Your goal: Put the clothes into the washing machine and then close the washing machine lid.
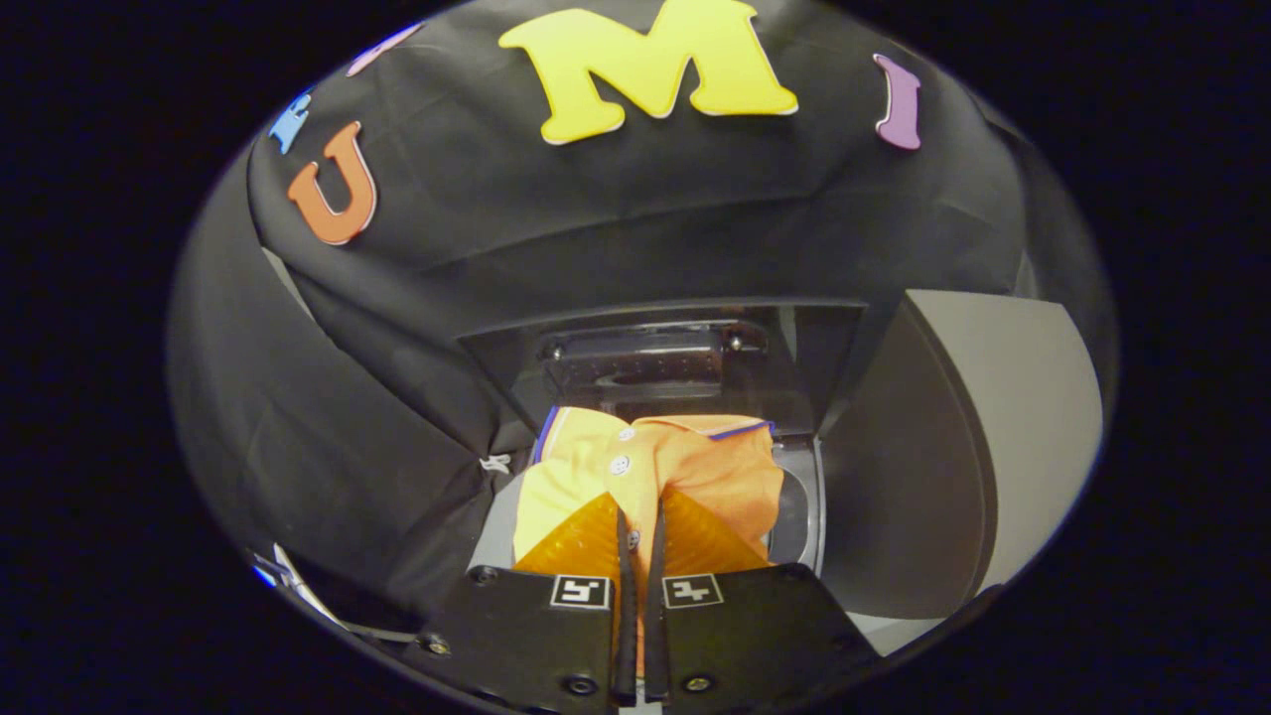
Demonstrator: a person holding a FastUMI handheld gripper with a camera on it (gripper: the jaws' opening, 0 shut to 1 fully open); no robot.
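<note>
Jaws nearly closed, with just a thin gap, and a fold of the orange shirt (655, 467) is pinched in that gap. Both fingers (596, 541) press on the cloth, so the gripper (640, 536) has hold of it.

From the fingers, the shirt hangs at 12 o'clock, right in front, bunched up with its buttons and collar showing. Behind it, also at 12 o'clock, is the washer (794, 497) with its round opening peeking out at 2 o'clock from the shirt. The lid (675, 353) stands open at the back. A big grey panel (993, 437) stands at 3 o'clock.

I think the shirt is soft, floppy and very light. It will droop and swing, and loose bits may catch on the washer's rim. It is not slippery and will not break. A good place to hold is a thick bunch near the buttons or collar, where there is more cloth to squeeze. A thin edge could slide out. The shirt is not yet down inside the washer, and the lid is not yet closed.
</note>
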